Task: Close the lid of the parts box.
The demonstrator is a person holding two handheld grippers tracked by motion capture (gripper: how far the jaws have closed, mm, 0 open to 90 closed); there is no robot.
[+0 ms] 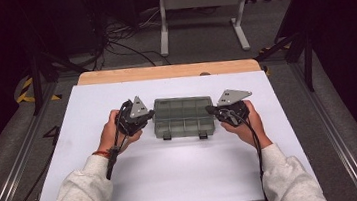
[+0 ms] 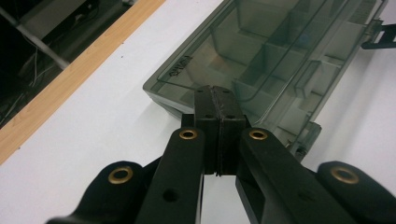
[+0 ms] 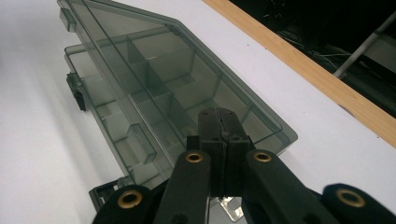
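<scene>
The counter (image 1: 173, 166) is a white sheet over a wooden top, with a strip of bare wood showing along its far edge. In the middle of it, a little toward the far side, lies the one thing being worked on: a flat box (image 1: 183, 116) of smoky see-through plastic, divided inside into small compartments. As far as the pictures show, the compartments look empty.

The lid of the box looks down and flat in the high view. In the right gripper view the lid's edge seems to stand slightly apart from the tray below, so I cannot tell whether it is fully clicked shut. Two dark latches (image 1: 167, 136) sit on the near edge, facing the person; whether they are fastened is too small to tell.

The person's hands bring one pair of tongs to each short end of the box. The left tongs (image 1: 152, 114) are closed tight with nothing between them, their tips just at or touching the left end. The right tongs (image 1: 209, 110) are likewise pressed together and empty, tips at the right end.

My reading: the work is at its very start. The box is bracketed but not gripped, and everything is still to do, likely undoing the latches or moving the box.
</scene>
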